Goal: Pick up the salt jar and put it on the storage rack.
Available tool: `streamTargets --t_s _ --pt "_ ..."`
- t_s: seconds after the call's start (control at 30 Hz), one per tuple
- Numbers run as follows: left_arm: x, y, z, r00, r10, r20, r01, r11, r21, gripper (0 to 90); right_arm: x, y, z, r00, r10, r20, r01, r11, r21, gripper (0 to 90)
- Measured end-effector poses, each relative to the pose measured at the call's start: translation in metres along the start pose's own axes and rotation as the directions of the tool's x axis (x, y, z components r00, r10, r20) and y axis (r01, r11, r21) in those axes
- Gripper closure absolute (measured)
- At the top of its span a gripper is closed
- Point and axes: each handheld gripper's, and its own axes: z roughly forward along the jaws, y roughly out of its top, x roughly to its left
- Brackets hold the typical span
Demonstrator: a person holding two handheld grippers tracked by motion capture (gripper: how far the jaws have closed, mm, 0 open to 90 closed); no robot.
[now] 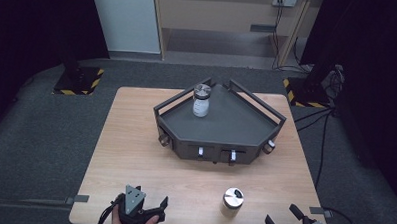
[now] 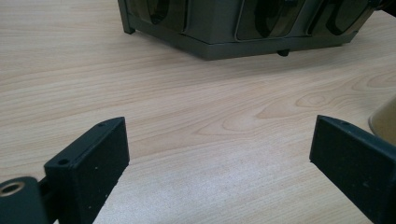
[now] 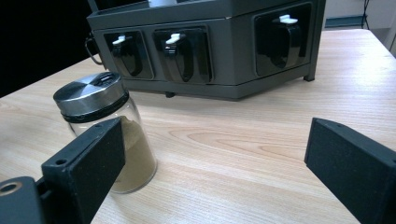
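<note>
— jar (image 3: 108, 130) with the steel lid: are any jaws gripping it?
— no, both grippers, left gripper (image 2: 219, 154) and right gripper (image 3: 212, 163), are gaping wide, holding nothing.
— where is it sitting?
— on the table (image 1: 135, 140), near the front edge, before the grey rack (image 1: 221, 125).

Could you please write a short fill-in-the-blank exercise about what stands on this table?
1. The jar with white contents stands on top of the dark ____.
2. The jar with brown powder stands on the wooden ____.
3. The jaws of the left gripper are ____.

Missing words: rack; table; open
</note>
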Motion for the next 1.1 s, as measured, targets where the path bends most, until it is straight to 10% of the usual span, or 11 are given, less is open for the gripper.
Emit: streamTargets --t_s 1.1 --pt "-0.0062 0.0007 0.0051 0.9997 0.022 0.014 -0.022 0.9997 0.007 4.0 0.0002 0.0 -0.0015 0.9999 -0.013 -0.004 0.013 1.0 -0.007 5.4"
